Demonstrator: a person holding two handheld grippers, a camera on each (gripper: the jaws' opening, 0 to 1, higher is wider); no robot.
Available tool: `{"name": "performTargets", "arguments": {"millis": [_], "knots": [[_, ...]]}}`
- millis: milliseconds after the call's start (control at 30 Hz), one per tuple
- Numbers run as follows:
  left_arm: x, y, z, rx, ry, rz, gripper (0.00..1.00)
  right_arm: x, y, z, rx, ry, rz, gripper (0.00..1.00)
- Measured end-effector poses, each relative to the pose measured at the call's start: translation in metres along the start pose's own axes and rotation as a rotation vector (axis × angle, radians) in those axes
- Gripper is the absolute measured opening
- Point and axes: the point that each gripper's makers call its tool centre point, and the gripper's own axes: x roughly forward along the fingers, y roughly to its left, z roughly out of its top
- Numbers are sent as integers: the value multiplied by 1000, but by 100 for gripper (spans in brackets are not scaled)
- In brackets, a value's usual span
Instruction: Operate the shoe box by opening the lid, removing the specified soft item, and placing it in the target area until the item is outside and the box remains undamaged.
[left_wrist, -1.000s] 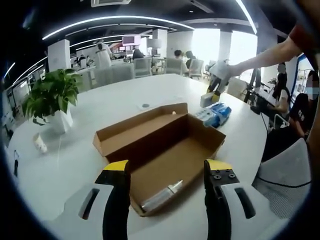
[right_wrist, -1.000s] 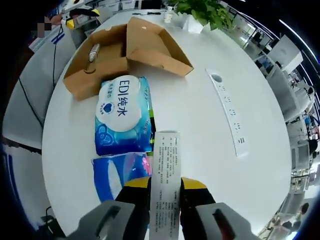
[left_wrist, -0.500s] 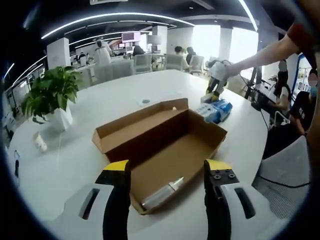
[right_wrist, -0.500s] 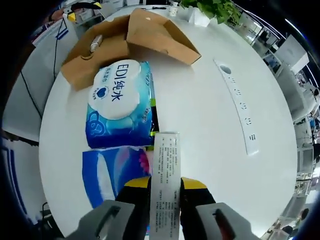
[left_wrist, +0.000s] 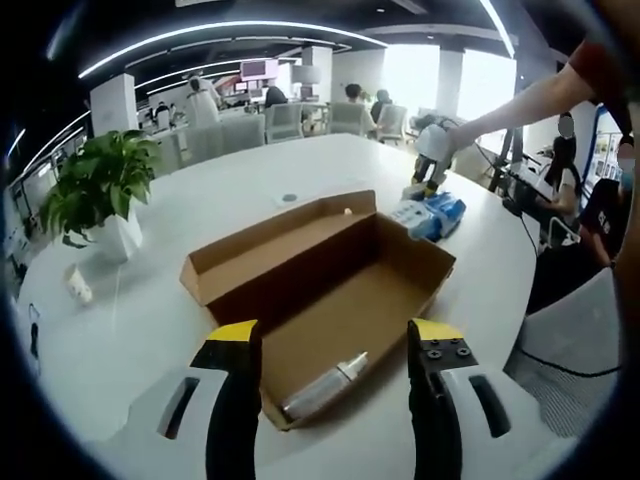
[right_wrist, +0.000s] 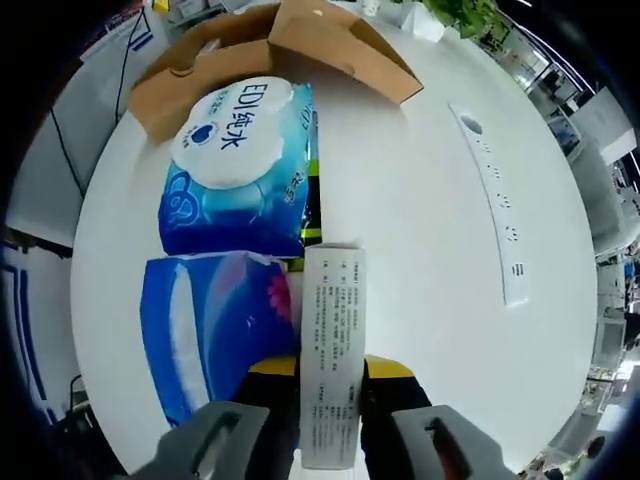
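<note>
on the white table (left_wrist: 130, 310), left gripper view: open cardboard box (left_wrist: 320, 290) sits just past the left gripper (left_wrist: 333, 345), lid folded back on the far side. one silver tube (left_wrist: 325, 390) lies at the near end of the box floor, rest of the floor bare. left gripper jaws spread wide, holding nothing, box between them in view. potted plant (left_wrist: 100, 195) far left, small cup (left_wrist: 78, 287) near it. far right of the box: blue packs (left_wrist: 432, 215), and the right gripper (left_wrist: 428, 172) over them at the end of a person's arm (left_wrist: 520, 105). people and chairs in the office behind.

right gripper view: right gripper (right_wrist: 330, 375) clamped on one white carton (right_wrist: 332, 355) with printed text, upright between the jaws. two blue soft packs left of it, touching each other: wipes pack (right_wrist: 235, 170) farther, second pack (right_wrist: 210, 320) nearer. box (right_wrist: 290, 45) beyond the wipes pack. white power strip (right_wrist: 495, 205) right, well apart.
</note>
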Motion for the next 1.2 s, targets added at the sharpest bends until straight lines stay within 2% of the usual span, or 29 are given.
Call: {"name": "performTargets", "arguments": {"millis": [367, 467, 633, 767, 1033, 1200], "knots": [[1, -1, -4, 1, 13, -2, 59, -1, -4, 1, -36, 7, 1, 19], [1, -2, -4, 0, 15, -4, 59, -1, -2, 5, -29, -11, 11, 24], [2, -4, -6, -2, 18, -8, 59, -1, -3, 18, -34, -33, 0, 24], [2, -5, -6, -2, 20, -10, 59, -1, -4, 25, -46, -44, -2, 19], [0, -2, -8, -5, 20, -6, 59, 0, 0, 17, -94, -11, 27, 18], [1, -4, -9, -5, 21, -8, 59, 0, -1, 15, -69, -12, 27, 18]]}}
